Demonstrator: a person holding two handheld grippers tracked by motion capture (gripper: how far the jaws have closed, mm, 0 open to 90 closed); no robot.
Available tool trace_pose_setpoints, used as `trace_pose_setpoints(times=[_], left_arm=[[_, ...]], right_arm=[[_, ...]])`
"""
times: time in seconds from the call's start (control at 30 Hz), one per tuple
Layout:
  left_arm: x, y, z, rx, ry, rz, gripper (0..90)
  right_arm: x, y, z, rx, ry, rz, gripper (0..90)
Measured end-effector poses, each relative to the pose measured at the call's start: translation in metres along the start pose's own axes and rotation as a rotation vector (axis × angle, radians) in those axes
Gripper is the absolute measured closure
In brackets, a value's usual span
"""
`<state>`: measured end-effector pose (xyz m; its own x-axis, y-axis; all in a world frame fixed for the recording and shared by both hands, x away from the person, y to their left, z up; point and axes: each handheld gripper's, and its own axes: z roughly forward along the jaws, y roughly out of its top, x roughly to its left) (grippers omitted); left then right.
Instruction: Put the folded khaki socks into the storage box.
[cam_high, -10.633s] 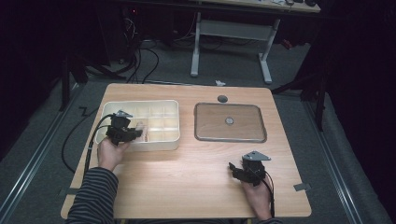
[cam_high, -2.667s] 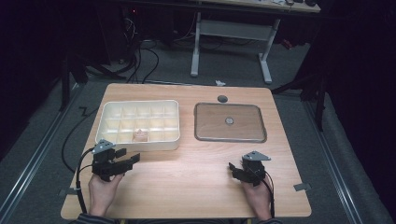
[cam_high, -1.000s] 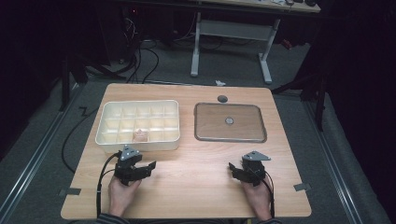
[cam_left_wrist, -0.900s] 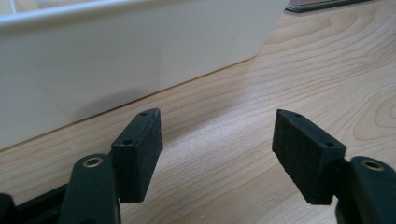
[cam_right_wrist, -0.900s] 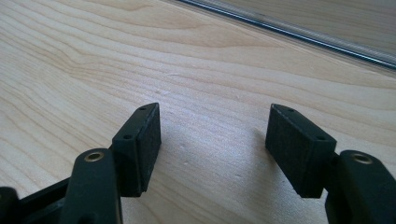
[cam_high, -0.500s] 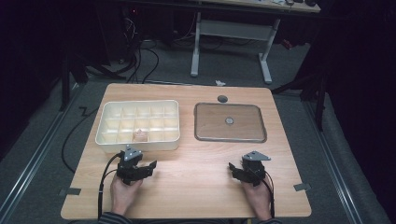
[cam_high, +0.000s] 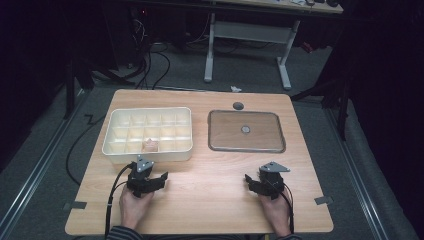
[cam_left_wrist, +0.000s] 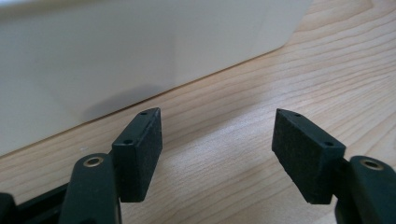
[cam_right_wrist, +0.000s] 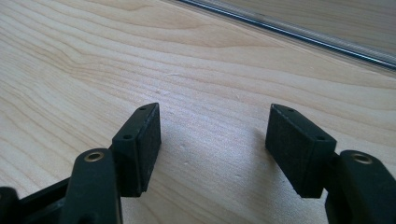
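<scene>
Both grippers sit low on the table (cam_high: 210, 205), near edge, nothing in either. My left gripper (cam_high: 161, 181) rests just in front of the cream compartment tray (cam_high: 116, 145); in the left gripper view its jaws stand wide apart over bare wood, with the tray's near wall (cam_left_wrist: 140, 51) filling the top. My right gripper (cam_high: 248, 181) is parked below the flat clear lid (cam_high: 246, 131), jaws wide too in the right gripper view, the lid's edge (cam_right_wrist: 299, 35) running across the top corner. One small pinkish piece (cam_high: 150, 145) lies in a front-row cell of the tray, roughly mid-row; the rest of the cells look bare, and I can't tell what the piece is. My read: this is a rest pose between moves, and the lid going onto the tray looks like the likely next job. To do that well I'd keep the left hand ready to brace the tray wall so it doesn't skate, bring the right one to the lid's near edge, and get one jaw under the rim, since it lies flat on the wood and will resist a pinch from above. Lift level, line corners up with the tray, lower straight down. Risk: the thin, slick lid slipping out of the pads.
</scene>
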<state>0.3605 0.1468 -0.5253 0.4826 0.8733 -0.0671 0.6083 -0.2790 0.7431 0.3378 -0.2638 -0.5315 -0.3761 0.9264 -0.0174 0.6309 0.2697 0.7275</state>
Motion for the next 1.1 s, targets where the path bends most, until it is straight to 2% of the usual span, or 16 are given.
trace_pose_setpoints(times=[0.33,0.5,0.6,0.9,1.1], left_arm=[[0.0003,-0.0021,0.0071,0.023,0.021,-0.001,33.7],[0.0012,-0.0061,0.0062,0.004,0.026,-0.006,33.3],[0.0009,-0.009,0.0056,-0.007,0.041,0.007,32.8],[-0.0014,-0.0099,0.0058,0.002,0.051,0.027,28.7],[-0.0024,-0.0101,0.0058,0.003,0.054,0.022,27.1]], right_arm=[[0.0,0.0,0.0,0.0,0.001,-0.001,35.6],[0.0002,0.0001,0.0001,0.001,0.002,0.0,35.5],[0.0002,0.0002,0.0003,0.0,0.001,-0.001,35.5],[0.0002,0.0002,0.0002,0.001,0.001,-0.002,35.5],[0.0003,0.0001,0.0002,0.001,0.001,-0.001,35.4]])
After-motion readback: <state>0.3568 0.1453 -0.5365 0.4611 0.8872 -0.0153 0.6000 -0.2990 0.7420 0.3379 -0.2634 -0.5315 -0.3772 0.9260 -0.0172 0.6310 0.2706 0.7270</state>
